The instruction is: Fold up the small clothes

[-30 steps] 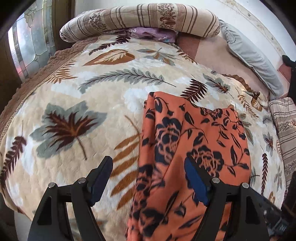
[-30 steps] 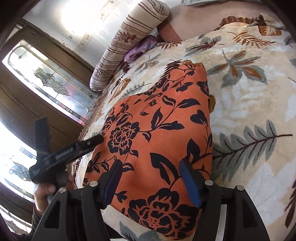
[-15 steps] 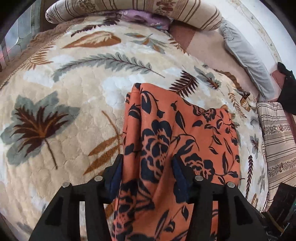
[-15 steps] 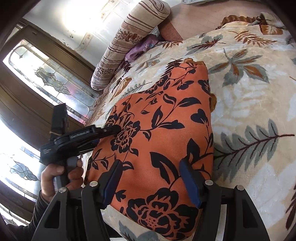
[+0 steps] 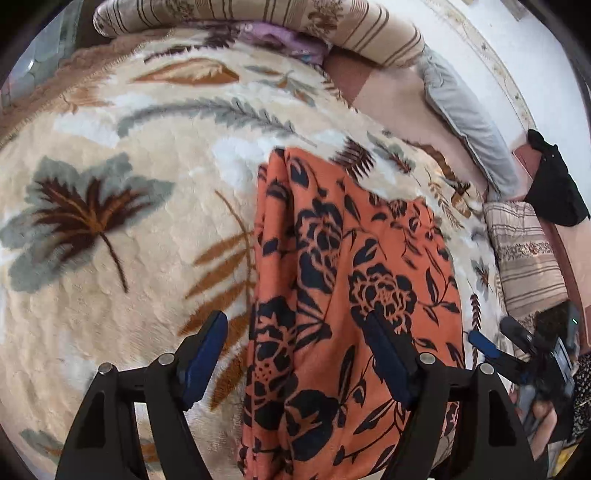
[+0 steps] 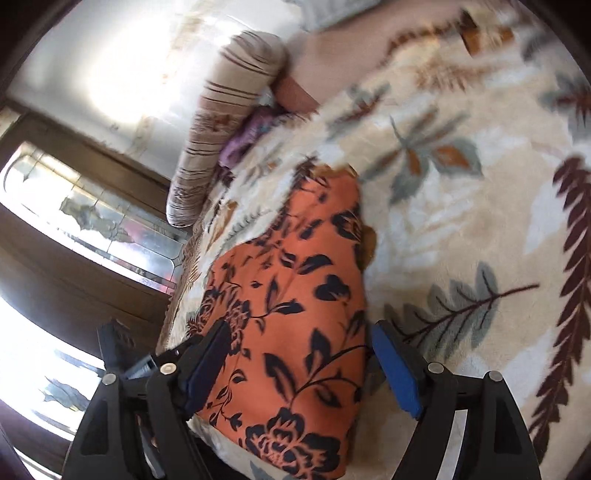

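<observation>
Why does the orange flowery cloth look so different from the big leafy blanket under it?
The orange cloth has dark flowers on orange; the leafy blanket has brown and grey-green leaves on cream. The cloth looks thin and smooth, with folds along one edge; the blanket looks thick and fuzzy. The cloth covers only a strip; the blanket spreads across the whole bed. The cloth lies on top; the blanket lies underneath. Both have plant patterns.

One orange floral garment [image 5: 354, 295], two striped bolsters [image 5: 280, 22], one blanket [image 5: 110, 192].
</observation>
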